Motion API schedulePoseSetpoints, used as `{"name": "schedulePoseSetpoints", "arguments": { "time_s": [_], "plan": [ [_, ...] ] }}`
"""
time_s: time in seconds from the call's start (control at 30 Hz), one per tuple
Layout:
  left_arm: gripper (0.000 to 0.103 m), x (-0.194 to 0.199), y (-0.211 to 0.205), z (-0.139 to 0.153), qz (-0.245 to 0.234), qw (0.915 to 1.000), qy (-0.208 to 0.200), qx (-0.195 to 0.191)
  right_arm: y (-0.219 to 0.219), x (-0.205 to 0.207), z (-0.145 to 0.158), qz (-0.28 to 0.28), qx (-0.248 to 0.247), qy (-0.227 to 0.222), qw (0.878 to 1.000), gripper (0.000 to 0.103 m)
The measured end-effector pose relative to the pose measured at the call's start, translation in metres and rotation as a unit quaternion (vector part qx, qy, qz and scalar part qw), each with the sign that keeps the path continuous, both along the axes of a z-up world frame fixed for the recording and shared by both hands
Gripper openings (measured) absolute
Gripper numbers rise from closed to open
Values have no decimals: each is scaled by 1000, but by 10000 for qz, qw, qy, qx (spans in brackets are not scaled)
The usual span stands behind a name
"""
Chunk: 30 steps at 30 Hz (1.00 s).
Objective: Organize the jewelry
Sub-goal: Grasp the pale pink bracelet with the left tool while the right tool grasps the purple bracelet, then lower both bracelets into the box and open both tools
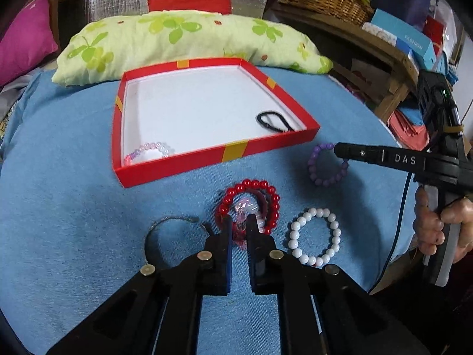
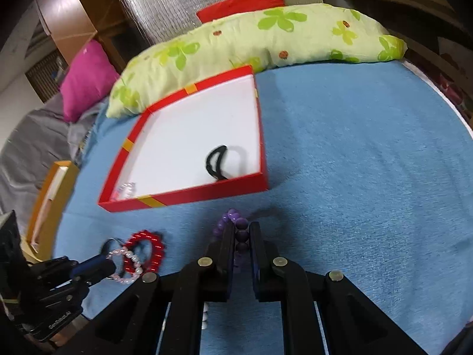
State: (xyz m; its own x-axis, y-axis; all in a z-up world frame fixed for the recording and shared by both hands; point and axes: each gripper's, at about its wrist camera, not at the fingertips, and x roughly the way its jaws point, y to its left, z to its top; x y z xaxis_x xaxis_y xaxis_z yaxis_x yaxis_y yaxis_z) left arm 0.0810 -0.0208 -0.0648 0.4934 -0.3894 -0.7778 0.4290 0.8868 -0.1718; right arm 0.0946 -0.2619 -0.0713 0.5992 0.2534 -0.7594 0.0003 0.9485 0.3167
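Landmark: red box [image 1: 224, 153], shallow, white-lined, yellow bands on its walls, lying open on the blue cloth [image 1: 74, 207] that covers the surface in front of you.

Inside the red box:
- Black hair tie [image 1: 273, 121], against the wall nearest you, toward its right corner.
- Pale pink and clear bead bracelet [image 1: 150, 151], in the near left corner.

Outside the red box, on the blue cloth on your side of its near wall:
- Purple bead bracelet [image 2: 236, 230], just off the near right corner. Your right gripper [image 2: 241, 232] has its fingers pinching this bracelet's beads between them.
- Red bead bracelet [image 1: 260, 195], before the middle of the near wall, lying on a dark ring beneath it.
- Clear pink bead bracelet [image 1: 244, 210], lying across the red one. Your left gripper [image 1: 239, 223] has its fingers narrowly spread on either side of it; you cannot tell from either view whether they grip it yet.
- White bead bracelet [image 1: 314, 236], further from the box than the purple one, just right of the red bracelet.
- Thin grey metal bangle [image 1: 165, 227], left of the red bracelet, partly hidden under your left gripper.

Beyond the red box, at its far wall:
- Green floral pillow [image 1: 189, 38], with a red cushion [image 1: 189, 1] behind it.
- Magenta cushion [image 1: 20, 38], off to the far left.
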Motion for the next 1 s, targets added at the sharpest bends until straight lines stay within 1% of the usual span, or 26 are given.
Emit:
{"name": "schedulePoseSetpoints", "arguments": {
  "time_s": [0.2, 0.47, 0.63, 0.83, 0.93, 1.0],
  "plan": [
    [9, 1, 13, 18, 106, 9994, -221, -237, 3, -5, 11, 43, 279, -234, 9993, 10],
    [9, 5, 21, 36, 198, 9978, -490, -403, 9, -8, 27, 98, 593, -585, 9965, 10],
    [9, 13, 26, 50, 293, 9960, -672, -509, 19, -7, 39, 216, 698, -825, 9939, 10],
    [9, 38, 26, 62, 509, 9934, -817, -631, 32, 12, 46, 302, 975, -921, 9905, 10],
    [9, 55, 25, 61, 614, 9925, -771, -717, 41, 27, 47, 326, 1142, -963, 9883, 10],
    [9, 66, 20, 57, 671, 9929, -728, -656, 46, 37, 46, 340, 1263, -968, 9867, 10]
  ]
}}
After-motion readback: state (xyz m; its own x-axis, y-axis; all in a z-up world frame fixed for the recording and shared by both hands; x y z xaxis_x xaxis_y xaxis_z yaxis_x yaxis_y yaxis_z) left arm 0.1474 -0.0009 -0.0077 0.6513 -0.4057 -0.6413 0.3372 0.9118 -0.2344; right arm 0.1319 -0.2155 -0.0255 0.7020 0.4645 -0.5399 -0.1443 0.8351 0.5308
